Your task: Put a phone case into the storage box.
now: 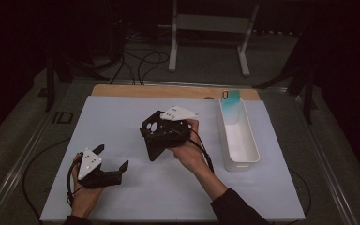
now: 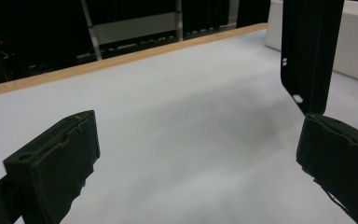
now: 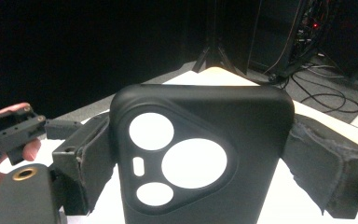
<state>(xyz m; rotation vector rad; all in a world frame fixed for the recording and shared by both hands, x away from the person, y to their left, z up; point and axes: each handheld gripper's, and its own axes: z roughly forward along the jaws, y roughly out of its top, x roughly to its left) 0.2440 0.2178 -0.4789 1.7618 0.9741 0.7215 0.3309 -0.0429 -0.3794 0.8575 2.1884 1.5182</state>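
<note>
Right gripper [image 1: 157,136] jaws clamped on sides of matte black soft-plastic phone case [image 3: 200,154] with three round camera cutouts, held above desk [image 1: 122,117], long axis slanting down. Left gripper [image 1: 108,161] jaws wide apart, empty, just left of case. White oblong plastic tray [image 1: 251,150] right of case.

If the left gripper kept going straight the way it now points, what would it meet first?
Probably the black phone case that the right gripper holds; it hangs just ahead of the open left gripper, toward one jaw's side, though depth is unclear.
</note>
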